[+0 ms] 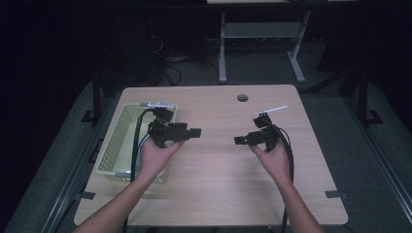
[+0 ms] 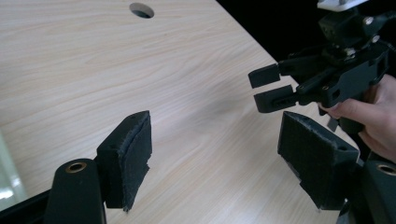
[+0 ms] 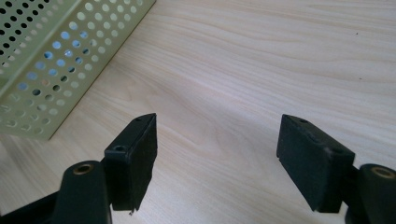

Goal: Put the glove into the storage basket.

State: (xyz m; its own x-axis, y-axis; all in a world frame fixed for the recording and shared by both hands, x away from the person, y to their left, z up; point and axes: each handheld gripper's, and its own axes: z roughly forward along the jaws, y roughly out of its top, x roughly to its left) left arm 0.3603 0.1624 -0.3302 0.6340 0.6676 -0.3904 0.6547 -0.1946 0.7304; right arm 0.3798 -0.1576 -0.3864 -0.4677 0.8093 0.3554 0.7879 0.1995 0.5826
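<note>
From the high view, a pale wooden surface (image 1: 214, 189) stands on a grey floor in a dark room, with a round hole (image 1: 242, 98) near its far edge. A pale green perforated basket (image 1: 112, 151) sits on the near-left part of the surface, its long side running away from the person. The left hand (image 1: 156, 154) holds the left claw (image 1: 194, 131) just beside the basket's right rim, jaws pointing right toward the middle of the surface. The right hand (image 1: 273, 158) holds the right claw (image 1: 239, 140) on the right half, jaws pointing left, so the two claws face each other with bare wood between them. A black cable trails from each along the forearm. Nothing lies between the claws.

In the left gripper view, the left claw (image 2: 215, 154) has its two padded jaws spread wide apart over bare wood, gripping nothing. Beyond them the right claw (image 2: 267, 87) faces back, held in the right hand (image 2: 373, 116); its jaws show a narrow gap. The hole (image 2: 141, 10) shows at the top.

In the right gripper view, the right claw (image 3: 217, 158) has its jaws wide apart above bare wood, empty. The basket (image 3: 51, 56) fills the upper left corner, its holed wall standing on the surface, apart from the jaws.
</note>
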